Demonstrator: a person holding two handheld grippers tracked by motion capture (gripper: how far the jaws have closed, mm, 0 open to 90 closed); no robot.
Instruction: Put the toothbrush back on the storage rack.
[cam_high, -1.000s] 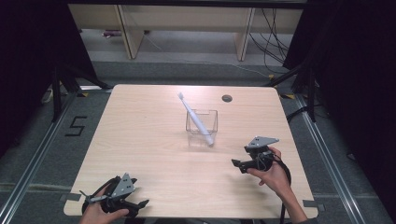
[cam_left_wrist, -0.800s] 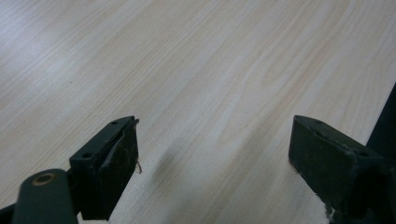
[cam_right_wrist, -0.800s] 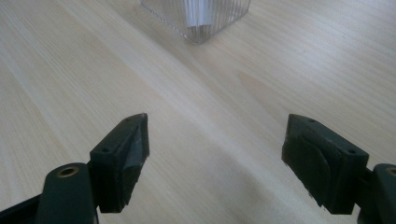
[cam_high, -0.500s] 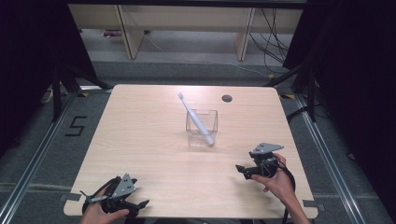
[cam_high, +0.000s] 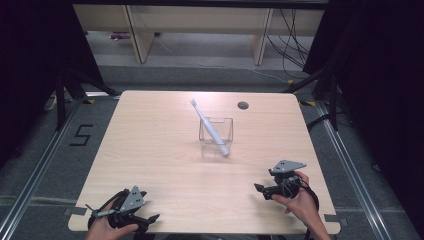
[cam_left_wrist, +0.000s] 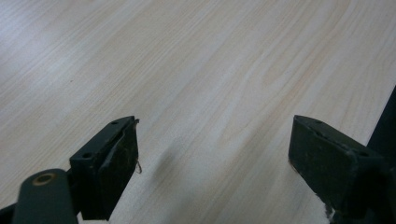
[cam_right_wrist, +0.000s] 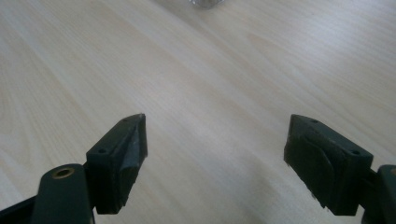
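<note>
I see the toothbrush (cam_high: 208, 126) leaning tilted in the clear square container (cam_high: 216, 137), centre of the high view on the wooden table (cam_high: 150, 140). My left gripper (cam_high: 122, 216) sits low at the bottom left, jaws apart, nothing between them. My right gripper (cam_high: 265, 190) sits at lower right, jaws likewise apart over bare wood.

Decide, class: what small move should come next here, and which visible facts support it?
Probably rest the right gripper at the near edge of the table. The toothbrush leans in the clear cup mid-table, touched by neither gripper. Both grippers are open and empty, and the left gripper is low at the near edge, which suggests the job is done.
</note>
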